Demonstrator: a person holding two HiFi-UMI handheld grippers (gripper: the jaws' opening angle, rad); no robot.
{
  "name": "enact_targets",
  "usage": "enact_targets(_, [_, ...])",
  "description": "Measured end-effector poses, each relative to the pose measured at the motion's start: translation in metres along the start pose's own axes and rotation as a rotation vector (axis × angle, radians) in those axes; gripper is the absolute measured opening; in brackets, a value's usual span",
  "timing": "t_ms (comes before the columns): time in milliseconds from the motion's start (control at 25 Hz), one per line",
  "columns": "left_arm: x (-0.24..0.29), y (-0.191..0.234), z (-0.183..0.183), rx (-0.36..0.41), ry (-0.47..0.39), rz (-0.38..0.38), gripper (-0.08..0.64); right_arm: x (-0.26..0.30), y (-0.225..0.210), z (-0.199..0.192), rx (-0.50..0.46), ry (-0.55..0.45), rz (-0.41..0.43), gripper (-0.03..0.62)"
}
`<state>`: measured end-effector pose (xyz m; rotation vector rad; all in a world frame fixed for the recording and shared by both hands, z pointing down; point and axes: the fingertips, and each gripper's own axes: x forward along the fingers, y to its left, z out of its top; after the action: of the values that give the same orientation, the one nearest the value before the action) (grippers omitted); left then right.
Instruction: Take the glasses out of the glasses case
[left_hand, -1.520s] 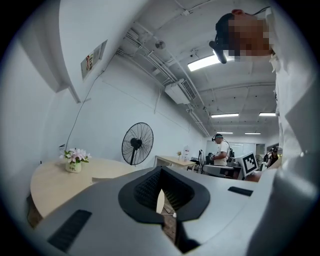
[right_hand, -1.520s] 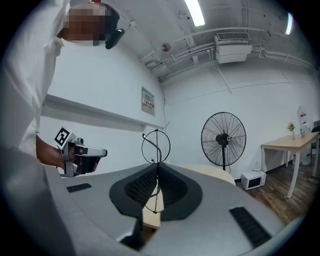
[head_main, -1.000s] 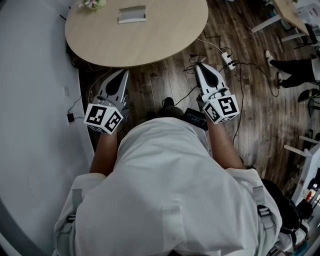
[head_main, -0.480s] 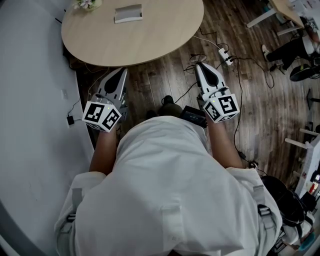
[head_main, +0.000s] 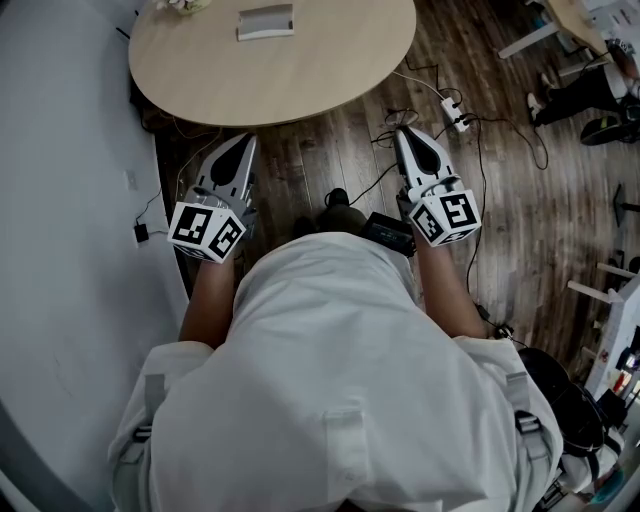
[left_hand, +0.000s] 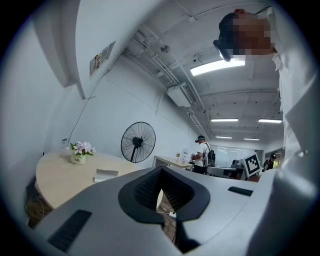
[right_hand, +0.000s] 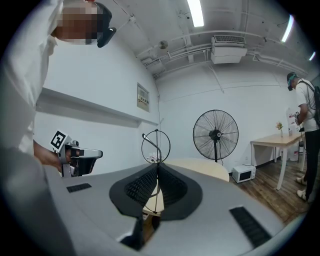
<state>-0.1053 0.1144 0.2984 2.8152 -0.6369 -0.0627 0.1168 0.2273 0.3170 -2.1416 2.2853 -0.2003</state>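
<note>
Forearms reach forward past a white shirt (head_main: 330, 380) on both sides, each hand holding 1 gripper low over the dark wood floor (head_main: 520, 220). The 2 grippers are level with each other, their marker cubes nearest the body and their noses aimed at the round table (head_main: 300, 70) ahead. The left gripper (head_main: 236, 150) stops just short of the table's near edge, and its own view shows its jaws pressed together with nothing between them. The right gripper (head_main: 408, 136) hangs over the floor beside a tangle of cables and a power strip (head_main: 455, 118); its jaws also meet at the tips and carry nothing.

The glasses case (head_main: 265, 21) lies flat on the far part of the table, well apart from both grippers. It is a pale rectangular box whose long axis runs left to right across the head view. Whether its lid is up or down cannot be told, and no glasses show. A small pot of flowers (left_hand: 80, 150) stands on the table to the left of the case. A standing fan (left_hand: 138, 142) is by the wall beyond the table.
</note>
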Motion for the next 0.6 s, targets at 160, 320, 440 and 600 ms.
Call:
enact_targets(160, [-0.006,0.002,-0.003,0.018,0.003,0.009,0.009,0.000,0.004,-0.003,-0.001,0.005,0.003,0.029])
enact_targets(320, [-0.009,0.003,-0.007,0.024,0.009,0.008,0.009,0.000,0.008,-0.006,-0.004,0.015,0.007,0.028])
enact_targets(440, [-0.010,0.002,-0.011,0.014,0.008,-0.004,0.009,-0.001,0.012,-0.007,-0.013,0.022,0.010,0.028])
enact_targets(600, [-0.007,-0.001,-0.012,0.021,0.008,-0.025,0.009,-0.002,0.014,-0.006,-0.029,0.032,0.006,0.028])
